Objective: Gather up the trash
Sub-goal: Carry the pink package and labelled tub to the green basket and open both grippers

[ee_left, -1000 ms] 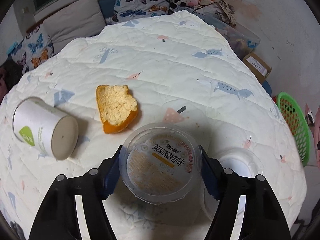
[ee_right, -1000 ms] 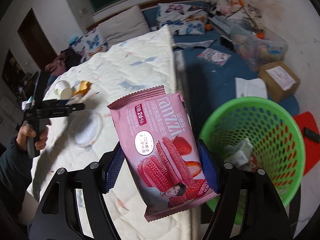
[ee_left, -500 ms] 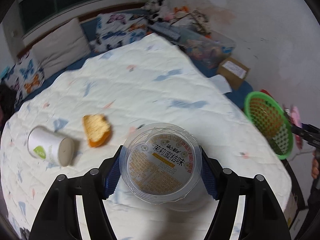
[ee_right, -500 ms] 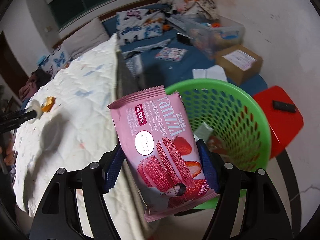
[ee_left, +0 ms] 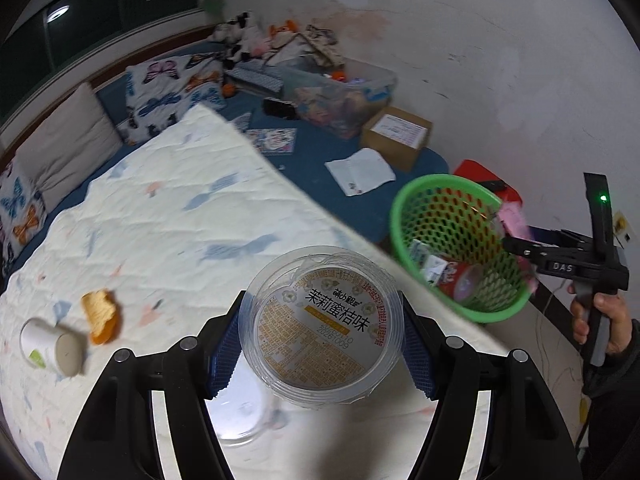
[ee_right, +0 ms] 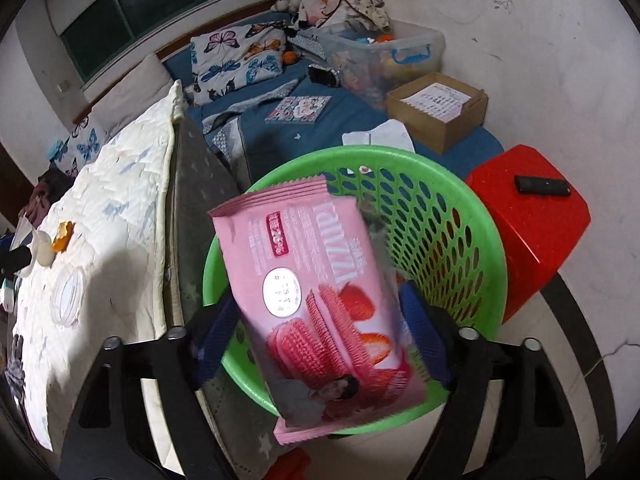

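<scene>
My left gripper point(ee_left: 320, 338) is shut on a clear plastic cup point(ee_left: 320, 324) with an orange printed label, held above the quilted bed point(ee_left: 168, 216). My right gripper point(ee_right: 316, 332) holds a pink wafer packet point(ee_right: 316, 300) between its fingers over the green mesh basket point(ee_right: 452, 240); the packet looks blurred and tilted. In the left wrist view the basket point(ee_left: 452, 244) stands past the bed's right edge with trash inside, and the right gripper point(ee_left: 520, 246) is at its rim. An orange peel point(ee_left: 100, 314) and a white paper cup point(ee_left: 52, 346) lie on the bed.
A clear lid point(ee_right: 68, 296) lies on the bed near its edge. A red stool point(ee_right: 528, 236) with a remote stands right of the basket. A cardboard box point(ee_right: 436, 110), a clear storage bin point(ee_right: 380, 56) and paper lie on the blue floor mat.
The left gripper lifted the clear cup and swung right toward the basket. The right gripper carried the pink packet over the basket, and the packet now tilts and blurs between the fingers.
</scene>
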